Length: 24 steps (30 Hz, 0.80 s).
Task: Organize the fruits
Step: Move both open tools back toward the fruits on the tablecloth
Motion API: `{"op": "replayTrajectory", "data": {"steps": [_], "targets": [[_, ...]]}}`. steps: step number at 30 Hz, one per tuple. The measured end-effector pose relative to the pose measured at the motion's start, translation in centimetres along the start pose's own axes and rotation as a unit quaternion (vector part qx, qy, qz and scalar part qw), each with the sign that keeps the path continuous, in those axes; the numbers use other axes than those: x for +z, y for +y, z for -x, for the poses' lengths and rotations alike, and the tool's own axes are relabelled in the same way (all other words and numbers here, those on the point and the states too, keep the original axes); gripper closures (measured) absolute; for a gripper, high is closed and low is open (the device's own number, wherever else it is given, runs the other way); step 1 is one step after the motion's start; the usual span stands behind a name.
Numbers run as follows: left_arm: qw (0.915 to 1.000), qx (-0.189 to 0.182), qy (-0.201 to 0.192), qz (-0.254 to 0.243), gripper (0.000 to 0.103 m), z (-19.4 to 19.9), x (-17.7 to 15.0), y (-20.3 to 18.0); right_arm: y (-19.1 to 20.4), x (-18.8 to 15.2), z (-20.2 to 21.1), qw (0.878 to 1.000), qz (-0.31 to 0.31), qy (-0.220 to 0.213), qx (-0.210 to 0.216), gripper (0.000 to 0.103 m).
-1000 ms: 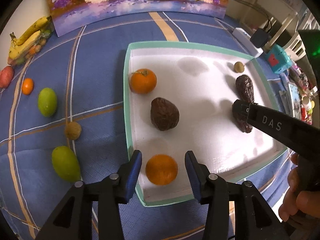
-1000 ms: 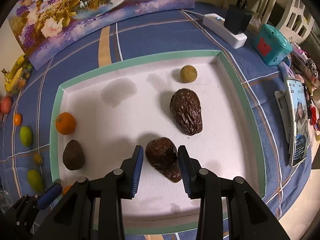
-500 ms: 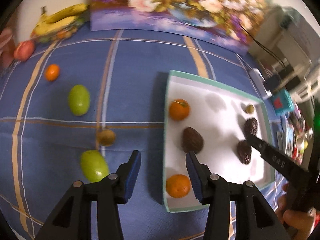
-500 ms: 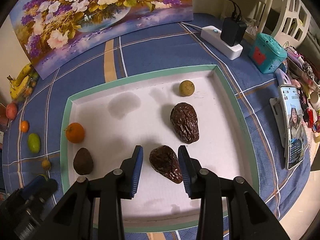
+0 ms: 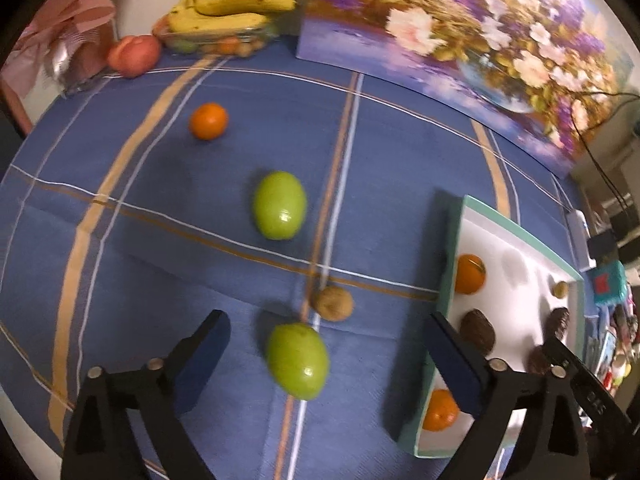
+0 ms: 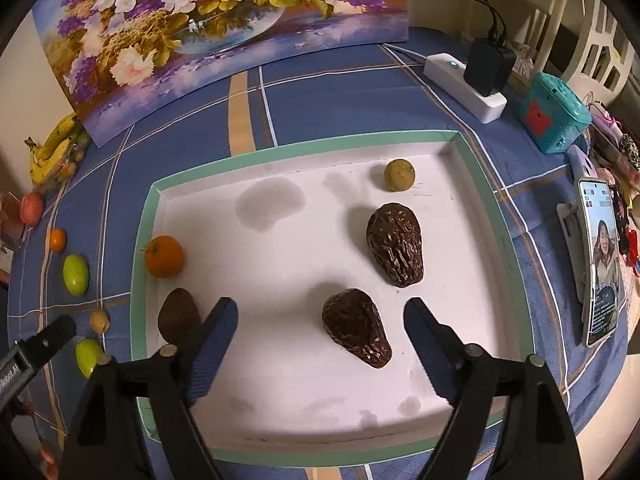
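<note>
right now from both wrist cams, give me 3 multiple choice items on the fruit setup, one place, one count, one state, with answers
1. Where does the green fruit between the left gripper's fingers lie?
A. in the tray
B. on the blue cloth
C. on the bananas

2. How many oranges lie in the tray?
A. two
B. four
C. none

3. How does the right gripper stand at the wrinkled brown fruit?
A. pads clamped on it
B. shut beside it
C. jaws opening, pads clear of it

Answers:
1 B: blue cloth lies all around it, left of the tray.
2 A: the left wrist view shows one orange by the rim and another orange nearer the camera.
3 C: white tray floor shows on both sides of it.
</note>
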<state>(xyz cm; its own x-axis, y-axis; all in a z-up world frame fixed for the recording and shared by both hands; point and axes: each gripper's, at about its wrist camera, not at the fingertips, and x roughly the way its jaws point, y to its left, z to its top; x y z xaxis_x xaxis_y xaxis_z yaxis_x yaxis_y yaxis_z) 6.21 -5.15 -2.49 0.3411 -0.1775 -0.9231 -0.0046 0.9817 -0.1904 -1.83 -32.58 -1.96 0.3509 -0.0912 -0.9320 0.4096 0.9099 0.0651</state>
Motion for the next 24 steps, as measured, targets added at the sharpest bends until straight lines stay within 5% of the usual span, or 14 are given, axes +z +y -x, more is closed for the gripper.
{"op": "replayTrajectory", "data": {"steps": [14,24], "targets": [[0.9974,0.03,-0.058,0.029,0.0,1.8,1.2,2.7,1.8,-0.2,1.4,0.997,0.036,-0.063,0.037,0.013],[0.9949,0.029,-0.095,0.02,0.0,3.0,1.9,4.3,4.3,-0.4,1.3,0.995,0.063,-0.06,0.056,0.013]]}}
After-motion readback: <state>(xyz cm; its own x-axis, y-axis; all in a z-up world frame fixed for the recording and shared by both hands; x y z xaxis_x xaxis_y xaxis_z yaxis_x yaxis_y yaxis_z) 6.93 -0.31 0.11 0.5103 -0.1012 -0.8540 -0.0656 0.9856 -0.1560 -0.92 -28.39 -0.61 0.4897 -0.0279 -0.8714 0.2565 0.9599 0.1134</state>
